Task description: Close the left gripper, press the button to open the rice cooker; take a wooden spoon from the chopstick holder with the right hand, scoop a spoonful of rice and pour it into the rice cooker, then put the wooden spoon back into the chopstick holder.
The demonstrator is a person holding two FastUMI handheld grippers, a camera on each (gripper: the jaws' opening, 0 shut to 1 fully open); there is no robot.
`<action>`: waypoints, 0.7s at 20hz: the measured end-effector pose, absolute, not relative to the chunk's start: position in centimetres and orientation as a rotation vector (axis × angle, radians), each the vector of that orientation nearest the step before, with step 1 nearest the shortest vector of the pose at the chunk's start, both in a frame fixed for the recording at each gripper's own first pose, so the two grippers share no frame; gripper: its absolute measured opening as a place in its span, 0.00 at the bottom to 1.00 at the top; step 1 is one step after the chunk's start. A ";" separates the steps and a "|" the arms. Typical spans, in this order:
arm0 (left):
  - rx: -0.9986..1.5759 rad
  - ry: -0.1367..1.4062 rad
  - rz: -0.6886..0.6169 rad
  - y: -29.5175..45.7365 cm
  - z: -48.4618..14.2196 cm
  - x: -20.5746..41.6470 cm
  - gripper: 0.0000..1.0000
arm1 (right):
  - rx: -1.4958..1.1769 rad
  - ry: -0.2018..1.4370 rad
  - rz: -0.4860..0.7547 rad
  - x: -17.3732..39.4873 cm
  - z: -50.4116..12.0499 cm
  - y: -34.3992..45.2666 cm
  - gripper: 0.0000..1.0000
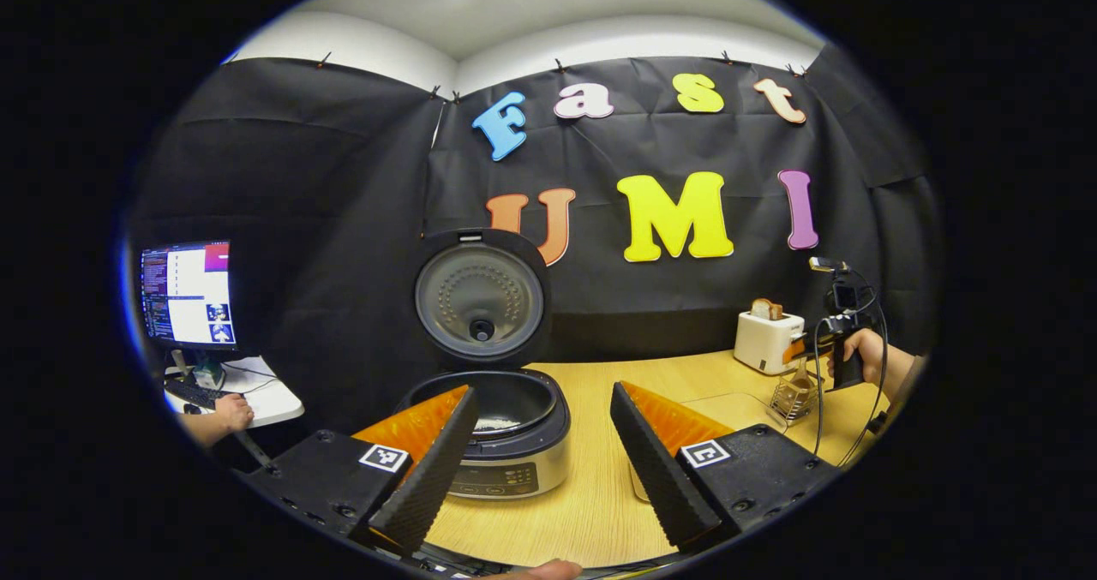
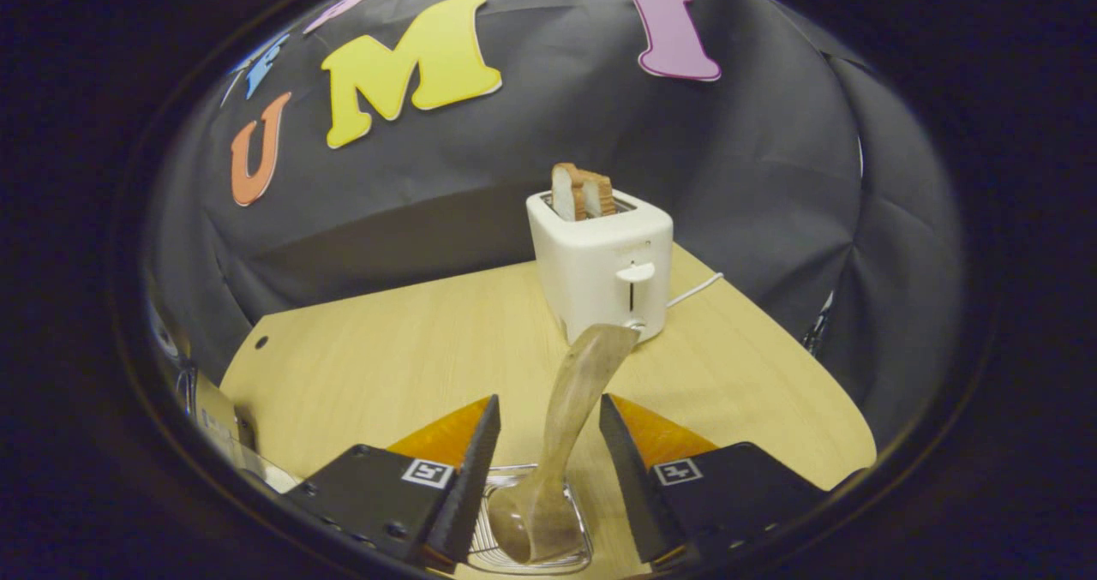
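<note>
Wooden spoon [image 2: 570, 409] standing in the wire chopstick holder [image 2: 514, 546] between the right gripper [image 2: 544, 443]'s 2 parted fingers, neither touching it, toaster [image 2: 604, 259] behind on the table [image 2: 386, 349], left gripper view adding the rice cooker [image 1: 506, 430] with lid [image 1: 480, 297] raised, left gripper [image 1: 544, 430] wide open and empty before it, monitor [image 1: 188, 293] far left.

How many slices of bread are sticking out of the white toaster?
2: both brown-crusted bread slices stand side by side in the top slots of the white plastic toaster on the wooden table; any more inside would be hidden.
</note>
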State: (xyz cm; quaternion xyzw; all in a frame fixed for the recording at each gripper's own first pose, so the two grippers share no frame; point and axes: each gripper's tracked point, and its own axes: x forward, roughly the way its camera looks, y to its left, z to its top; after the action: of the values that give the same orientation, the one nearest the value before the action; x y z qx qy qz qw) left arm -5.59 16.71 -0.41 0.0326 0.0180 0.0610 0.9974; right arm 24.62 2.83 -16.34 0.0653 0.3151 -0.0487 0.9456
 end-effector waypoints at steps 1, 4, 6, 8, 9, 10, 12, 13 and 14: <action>0.065 0.038 0.126 16.9 -0.5 -5.5 0.99 | 0.144 0.646 -0.095 24.6 -16.6 3.1 0.58; 0.056 0.051 0.138 17.4 -1.0 -5.3 0.99 | 0.152 0.664 -0.112 24.9 -17.6 2.8 0.55; 0.050 0.062 0.148 18.0 -1.3 -5.2 0.99 | 0.161 0.673 -0.087 24.9 -17.8 3.2 0.53; 0.041 0.065 0.159 18.4 -1.4 -5.1 0.99 | 0.164 0.657 -0.126 25.0 -17.5 2.3 0.36; 0.035 0.068 0.160 18.4 -1.5 -5.1 0.99 | 0.181 0.645 -0.130 25.0 -17.1 2.3 0.19; 0.030 0.069 0.163 18.6 -1.6 -5.0 0.99 | 0.184 0.636 -0.127 25.0 -16.8 2.4 0.19; 0.028 0.073 0.173 19.0 -1.7 -5.1 0.99 | 0.183 0.631 -0.123 24.5 -16.1 2.5 0.09; 0.027 0.076 0.174 19.0 -1.7 -5.1 0.99 | 0.185 0.626 -0.118 24.3 -15.9 2.8 0.10; 0.025 0.079 0.173 19.1 -1.8 -5.0 0.99 | 0.176 0.624 -0.110 24.1 -15.5 3.1 0.08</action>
State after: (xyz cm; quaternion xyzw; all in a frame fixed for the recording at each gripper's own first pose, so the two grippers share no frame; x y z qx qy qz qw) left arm -5.04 19.08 -1.77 0.0126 0.0394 0.0861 0.9954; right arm 24.07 3.11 -15.48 0.0865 0.3063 -0.0541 0.9464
